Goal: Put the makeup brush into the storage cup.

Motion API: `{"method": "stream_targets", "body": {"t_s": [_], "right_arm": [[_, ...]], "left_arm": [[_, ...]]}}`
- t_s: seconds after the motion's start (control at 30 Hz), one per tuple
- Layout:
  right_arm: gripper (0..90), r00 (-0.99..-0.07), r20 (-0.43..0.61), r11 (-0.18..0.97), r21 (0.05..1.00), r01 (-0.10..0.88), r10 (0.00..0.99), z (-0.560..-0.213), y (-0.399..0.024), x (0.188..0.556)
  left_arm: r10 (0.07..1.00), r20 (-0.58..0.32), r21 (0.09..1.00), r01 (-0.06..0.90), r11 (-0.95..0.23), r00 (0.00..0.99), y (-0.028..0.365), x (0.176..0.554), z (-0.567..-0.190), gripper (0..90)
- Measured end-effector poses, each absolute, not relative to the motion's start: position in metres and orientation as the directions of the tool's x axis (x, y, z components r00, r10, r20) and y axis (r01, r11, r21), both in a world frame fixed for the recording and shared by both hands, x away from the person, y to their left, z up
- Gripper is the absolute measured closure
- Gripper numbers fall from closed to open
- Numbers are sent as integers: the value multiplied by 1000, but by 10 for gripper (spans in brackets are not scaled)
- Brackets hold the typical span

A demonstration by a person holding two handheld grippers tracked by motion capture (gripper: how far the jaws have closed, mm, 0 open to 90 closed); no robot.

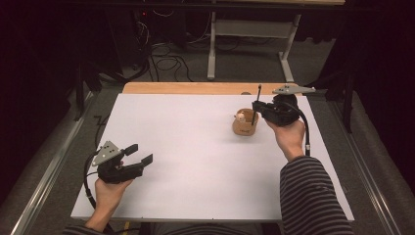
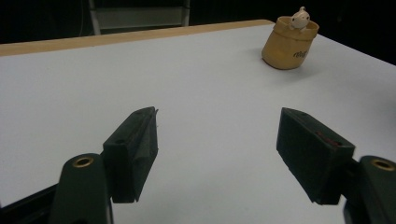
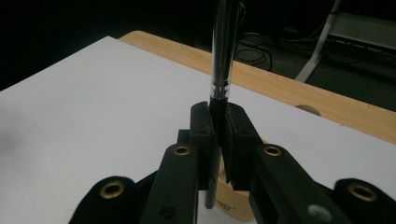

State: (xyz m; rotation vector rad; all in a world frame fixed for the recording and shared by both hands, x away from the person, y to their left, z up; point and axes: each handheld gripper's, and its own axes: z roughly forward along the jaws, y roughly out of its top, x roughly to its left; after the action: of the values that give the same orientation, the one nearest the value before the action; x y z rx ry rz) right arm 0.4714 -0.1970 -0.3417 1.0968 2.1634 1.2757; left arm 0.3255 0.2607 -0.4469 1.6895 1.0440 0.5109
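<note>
I look down on a white rectangular tabletop [image 1: 195, 161] with a light wooden strip [image 1: 195, 88] along its far edge. Beyond it, dark grey carpeted floor [image 1: 254, 63] carries tangled black cables [image 1: 166, 61] and a pale metal table frame [image 1: 244, 34]. The room around lies in deep shadow.

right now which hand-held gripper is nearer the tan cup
The right. The right hand-held gripper holds a pen upright right beside the tan cup, at the table's far right. The left hand-held gripper sits open at the near left, far from it.
</note>
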Motion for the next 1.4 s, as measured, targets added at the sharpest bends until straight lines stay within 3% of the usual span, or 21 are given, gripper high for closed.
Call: {"method": "stream_targets", "body": {"t_s": [1.4], "right_arm": [[852, -513, 6, 277, 836, 474, 858, -370, -183, 515]], "left_arm": [[821, -160, 916, 392, -83, 548, 259, 326, -447, 298]]}}
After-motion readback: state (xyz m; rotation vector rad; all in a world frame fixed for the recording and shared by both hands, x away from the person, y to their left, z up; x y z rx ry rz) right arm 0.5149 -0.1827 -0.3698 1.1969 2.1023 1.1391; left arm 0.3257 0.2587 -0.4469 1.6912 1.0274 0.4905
